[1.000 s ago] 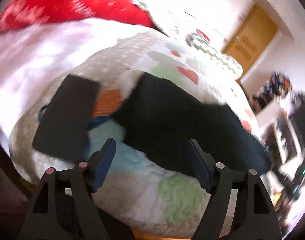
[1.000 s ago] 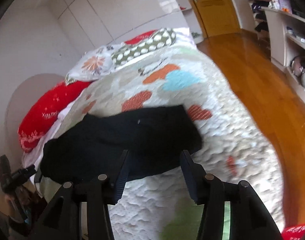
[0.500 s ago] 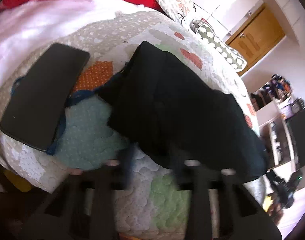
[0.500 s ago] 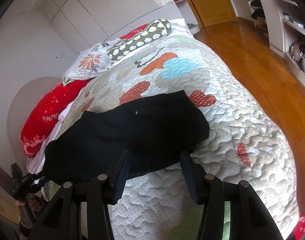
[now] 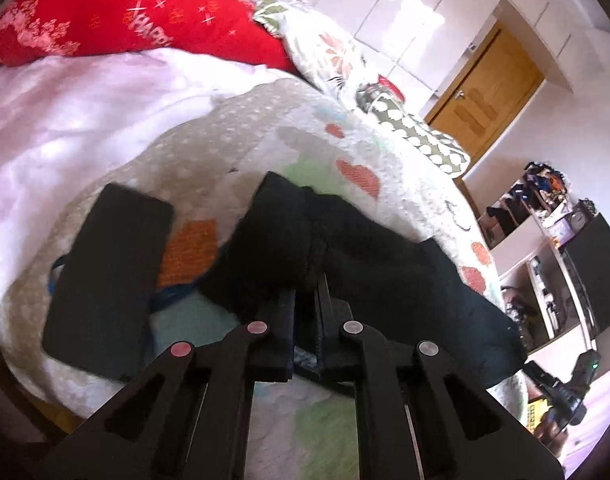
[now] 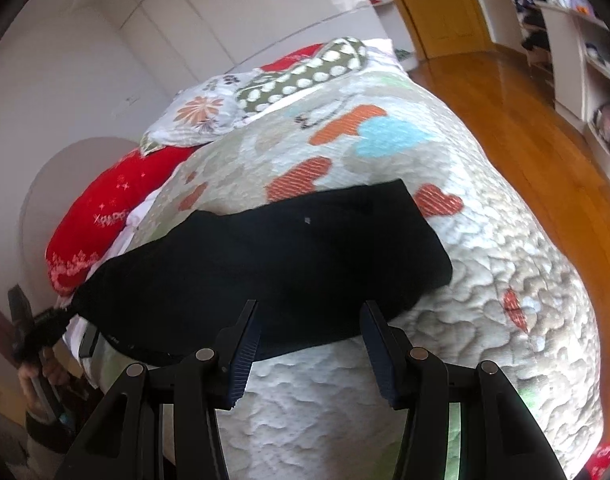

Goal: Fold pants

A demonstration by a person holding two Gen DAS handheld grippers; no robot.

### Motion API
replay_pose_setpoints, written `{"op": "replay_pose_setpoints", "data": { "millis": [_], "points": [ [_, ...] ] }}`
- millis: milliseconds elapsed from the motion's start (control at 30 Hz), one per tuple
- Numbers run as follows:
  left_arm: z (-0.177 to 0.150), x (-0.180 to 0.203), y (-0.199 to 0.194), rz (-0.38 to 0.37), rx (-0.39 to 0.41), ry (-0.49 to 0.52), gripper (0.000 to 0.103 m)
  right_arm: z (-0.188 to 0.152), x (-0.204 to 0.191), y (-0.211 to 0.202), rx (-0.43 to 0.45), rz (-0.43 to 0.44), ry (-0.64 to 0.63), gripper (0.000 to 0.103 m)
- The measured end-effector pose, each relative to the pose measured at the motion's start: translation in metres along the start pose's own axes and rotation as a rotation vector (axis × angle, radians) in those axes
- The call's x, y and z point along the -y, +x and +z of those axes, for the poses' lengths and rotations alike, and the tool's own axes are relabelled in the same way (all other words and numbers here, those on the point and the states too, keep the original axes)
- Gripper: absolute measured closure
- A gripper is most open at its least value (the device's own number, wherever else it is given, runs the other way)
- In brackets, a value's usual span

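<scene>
Left hand-held gripper (image 5: 307, 304) pinched shut on pants (image 5: 345, 252) edge, right hand-held gripper (image 6: 309, 332) half-open, empty: thin bite may slip, or snag blue cord (image 5: 173, 294) beside phone (image 5: 105, 276).

Bright daylight fills both views. Glare washes out the white sheet (image 5: 65, 120) left of the left tool and gleams on the cupboard doors (image 5: 405, 20) far ahead. The black pants (image 6: 285, 264) read as near-featureless dark. Fisheye bending curves everything, corners go black, and edges smear softly.
</scene>
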State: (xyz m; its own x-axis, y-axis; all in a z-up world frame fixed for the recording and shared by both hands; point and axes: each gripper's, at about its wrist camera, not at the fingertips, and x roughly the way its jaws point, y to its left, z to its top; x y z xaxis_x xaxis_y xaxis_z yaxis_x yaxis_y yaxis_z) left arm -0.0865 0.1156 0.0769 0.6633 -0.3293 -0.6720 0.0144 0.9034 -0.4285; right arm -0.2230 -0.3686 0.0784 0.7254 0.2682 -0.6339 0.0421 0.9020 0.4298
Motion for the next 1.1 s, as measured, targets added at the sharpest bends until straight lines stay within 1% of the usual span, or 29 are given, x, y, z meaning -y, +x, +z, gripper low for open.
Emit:
{"op": "replay_pose_setpoints", "data": {
  "millis": [67,100,200,233,267,333,367,400,433,467,500,533,567,633,667,733,767,800,833,900,933,967,1033,1067,1100],
  "points": [
    [-0.009,-0.009,0.01,0.038,-0.043,-0.007,0.096,0.001,-0.001,0.001,-0.001,-0.008,-0.005,0.054],
    [-0.013,-0.013,0.015,0.041,-0.063,-0.012,0.096,0.001,0.001,0.003,-0.004,-0.015,0.003,0.054],
    [-0.027,-0.011,0.025,0.068,-0.1,0.029,0.096,0.004,0.011,0.007,-0.007,-0.019,0.053,0.054],
    [-0.029,-0.009,0.025,0.076,-0.098,0.038,0.096,0.007,0.013,0.007,0.0,-0.023,0.062,0.054],
    [-0.03,-0.006,0.025,0.093,-0.088,0.046,0.096,0.012,0.013,0.006,0.011,-0.048,0.058,0.054],
    [-0.028,-0.004,0.022,0.105,-0.086,0.035,0.095,0.025,0.007,0.006,0.039,-0.102,0.006,0.054],
    [-0.026,-0.005,0.019,0.115,-0.081,0.019,0.09,0.031,0.003,0.007,0.047,-0.103,-0.012,0.054],
    [-0.026,-0.005,0.015,0.125,-0.072,0.01,0.087,0.036,0.001,0.01,0.051,-0.095,-0.019,0.054],
    [-0.025,-0.004,0.009,0.144,-0.052,0.008,0.083,0.042,-0.003,0.014,0.054,-0.071,-0.021,0.054],
    [-0.024,-0.001,-0.002,0.193,0.0,0.023,0.078,0.045,-0.007,0.018,0.054,-0.043,-0.021,0.054],
    [-0.023,0.003,-0.009,0.228,0.034,0.037,0.075,0.049,-0.011,0.025,0.05,-0.007,-0.019,0.054],
    [-0.021,0.006,-0.015,0.256,0.064,0.046,0.067,0.052,-0.015,0.031,0.042,0.016,-0.021,0.054],
    [-0.019,0.013,-0.023,0.255,0.101,0.053,0.063,0.054,-0.02,0.039,0.032,0.034,-0.028,0.054],
    [-0.013,0.024,-0.027,0.214,0.119,0.081,0.059,0.056,-0.033,0.059,0.002,0.061,-0.055,0.054],
    [-0.008,0.034,-0.024,0.193,0.116,0.115,0.058,0.056,-0.039,0.073,-0.023,0.078,-0.066,0.054],
    [0.0,0.05,-0.013,0.187,0.105,0.164,0.058,0.055,-0.042,0.094,-0.068,0.094,-0.071,0.054],
    [0.005,0.057,-0.002,0.178,0.089,0.189,0.058,0.055,-0.041,0.105,-0.092,0.067,-0.074,0.054],
    [0.01,0.06,0.009,0.171,0.072,0.2,0.058,0.052,-0.037,0.113,-0.114,-0.002,-0.08,0.054],
    [0.016,0.061,0.025,0.175,0.041,0.201,0.058,0.051,-0.035,0.118,-0.128,-0.044,-0.079,0.054],
    [0.023,0.062,0.052,0.198,-0.019,0.209,0.058,0.053,-0.039,0.117,-0.121,-0.051,-0.071,0.055],
    [0.025,0.062,0.065,0.211,-0.041,0.219,0.058,0.057,-0.046,0.117,-0.118,-0.047,-0.083,0.054],
    [0.029,0.059,0.081,0.252,-0.064,0.233,0.058,0.061,-0.056,0.117,-0.11,-0.021,-0.11,0.054],
    [0.032,0.057,0.098,0.307,-0.081,0.244,0.058,0.075,-0.084,0.122,-0.089,0.053,-0.182,0.053],
    [0.034,0.053,0.104,0.334,-0.089,0.245,0.058,0.079,-0.094,0.127,-0.087,0.073,-0.202,0.05],
    [0.037,0.048,0.11,0.345,-0.099,0.239,0.056,0.085,-0.107,0.137,-0.087,0.106,-0.229,0.047]
  ]
}}
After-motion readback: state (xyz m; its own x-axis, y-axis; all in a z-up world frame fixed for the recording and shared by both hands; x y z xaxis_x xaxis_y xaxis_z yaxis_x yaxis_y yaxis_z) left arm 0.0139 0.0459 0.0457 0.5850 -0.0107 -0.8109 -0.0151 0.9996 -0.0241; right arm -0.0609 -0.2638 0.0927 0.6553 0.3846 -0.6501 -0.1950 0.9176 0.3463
